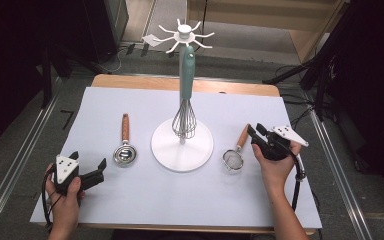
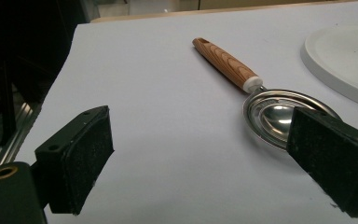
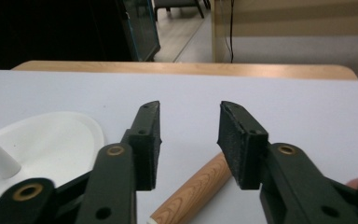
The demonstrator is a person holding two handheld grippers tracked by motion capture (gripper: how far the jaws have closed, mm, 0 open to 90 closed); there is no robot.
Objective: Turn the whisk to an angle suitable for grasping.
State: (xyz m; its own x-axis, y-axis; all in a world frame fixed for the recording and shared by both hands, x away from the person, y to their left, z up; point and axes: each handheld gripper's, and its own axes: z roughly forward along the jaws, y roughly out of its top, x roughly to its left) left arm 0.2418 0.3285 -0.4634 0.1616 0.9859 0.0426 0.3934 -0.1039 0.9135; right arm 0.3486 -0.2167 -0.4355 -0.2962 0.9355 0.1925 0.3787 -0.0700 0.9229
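**Right gripper over strainer handle, grasp not yet made**

The right gripper (image 1: pixel 254 131) stands over the wooden handle (image 3: pixel 196 192) of the small strainer (image 1: pixel 233 159), jaws partly apart with the handle below and between them; the pads (image 3: pixel 233 144) do not touch it. The left gripper (image 1: pixel 87 161) rests on the bench (image 1: pixel 180 82) with jaws wide apart and nothing between them, near the metal scoop (image 2: pixel 279 114).

The strainer lies flat on the white sheet (image 1: pixel 145 200), right of the hanging stand (image 1: pixel 182 145), whose whisk (image 1: pixel 185 107) hangs from a top hook. Its long axis runs diagonally: the mesh bowl points toward the person, the handle tip away and slightly right.

Risks, as judged:
- The handle is round and lies flat; jaws closing above its middle line could squeeze it out sideways or roll it.
- The jaw line is skewed to the handle axis, so the strainer may pivot on closing.
- A grip near the tip leaves the bowl end heavy and liable to droop.
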